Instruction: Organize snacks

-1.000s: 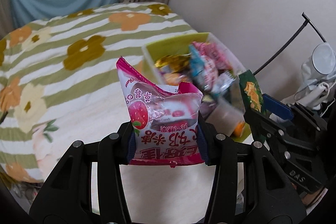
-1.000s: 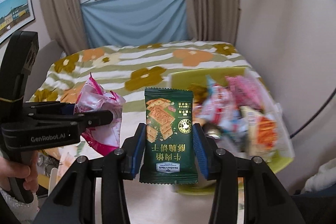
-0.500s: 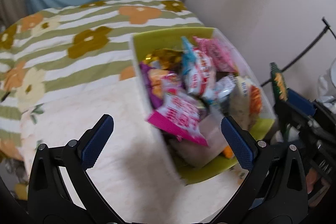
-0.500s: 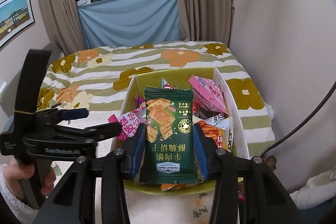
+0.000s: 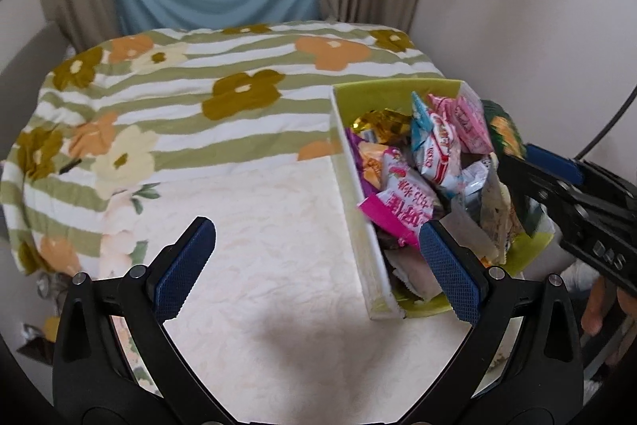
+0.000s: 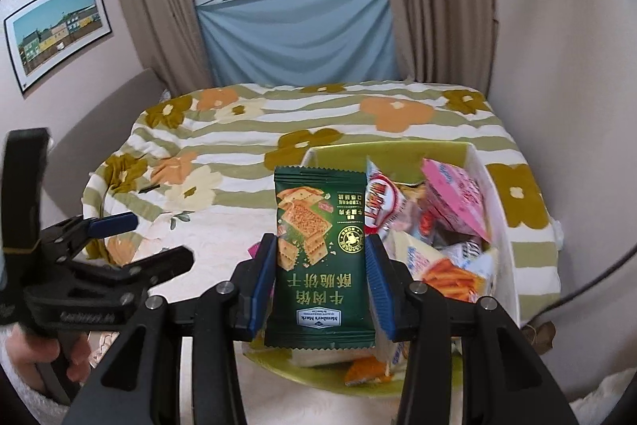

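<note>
Step in hand: dropping snacks into the green bin [image 6: 398,150]; the right side's packet looks to be the one due now.
Right gripper [image 6: 321,283]: clamped on a dark green cracker packet [image 6: 320,257], held upright by its side edges, raised in front of the bin's near-left part.
Left gripper [image 5: 314,267]: jaws spread wide, nothing between them; it hangs over the cream cloth [image 5: 258,245] just left of the bin's white wall [image 5: 360,226].
Pink strawberry packet [image 5: 402,202]: lies in the bin, tilted against the left wall on top of the pile.
Bin contents: heaped high with mixed packets, little free room visible.
Surface: floral striped bedcover [image 5: 199,82] beyond the cloth, no loose snacks seen on it.
Next move, judged: carry the cracker packet forward over the pile, then part the jaws.
Risk, judged: the packet could slide off the heap or over the rim.
</note>
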A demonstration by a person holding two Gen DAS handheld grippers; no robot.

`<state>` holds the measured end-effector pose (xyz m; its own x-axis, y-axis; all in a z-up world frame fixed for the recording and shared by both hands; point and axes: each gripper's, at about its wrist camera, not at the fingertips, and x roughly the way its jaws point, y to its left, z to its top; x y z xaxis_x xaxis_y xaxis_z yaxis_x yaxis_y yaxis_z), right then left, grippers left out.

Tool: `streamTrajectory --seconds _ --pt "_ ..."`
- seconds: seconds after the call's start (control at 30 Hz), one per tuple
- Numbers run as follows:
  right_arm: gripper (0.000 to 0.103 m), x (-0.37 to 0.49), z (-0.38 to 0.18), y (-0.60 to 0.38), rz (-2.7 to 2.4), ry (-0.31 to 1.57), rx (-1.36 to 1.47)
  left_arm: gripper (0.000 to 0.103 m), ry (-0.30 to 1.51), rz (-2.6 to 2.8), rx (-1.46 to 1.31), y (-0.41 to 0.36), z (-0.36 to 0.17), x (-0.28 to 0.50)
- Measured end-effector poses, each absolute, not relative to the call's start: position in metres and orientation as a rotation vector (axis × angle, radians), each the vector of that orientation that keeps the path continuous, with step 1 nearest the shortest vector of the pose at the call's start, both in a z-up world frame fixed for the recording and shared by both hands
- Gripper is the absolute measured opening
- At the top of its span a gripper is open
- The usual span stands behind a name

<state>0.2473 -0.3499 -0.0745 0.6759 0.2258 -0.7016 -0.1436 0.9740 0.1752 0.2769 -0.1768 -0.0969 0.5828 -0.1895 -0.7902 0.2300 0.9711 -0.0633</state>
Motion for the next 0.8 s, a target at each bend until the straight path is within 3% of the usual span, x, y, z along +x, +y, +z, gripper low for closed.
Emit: streamTrajectory --seconds 0.07,0.13,0.17,0.2,0.5,0.8 --pt "0.05 0.255 -0.081 -0.35 0.215 0.816 0.115 0.102 0.921 -0.209 0.054 -0.176 -0.1 0.27" --pt "0.072 0.259 -0.088 -0.354 0.199 0.839 0.121 0.102 0.929 -0.185 0.048 -0.174 -0.103 0.261" --pt "0.089 0.257 -0.091 -0.355 0.185 0.843 0.123 0.102 0.932 -0.173 0.045 -0.173 -0.104 0.256" --pt "0.096 0.253 -0.092 -0.358 0.176 0.843 0.128 0.102 0.932 -0.157 0.039 -0.17 -0.107 0.249" --pt "0.097 0.211 -0.099 -0.362 0.15 0.863 0.113 0.102 0.911 -0.124 0.01 -0.154 -0.105 0.202" --pt "0.097 0.155 -0.049 -0.35 0.115 0.767 0.097 0.102 0.788 -0.13 0.023 -0.133 -0.053 0.147"
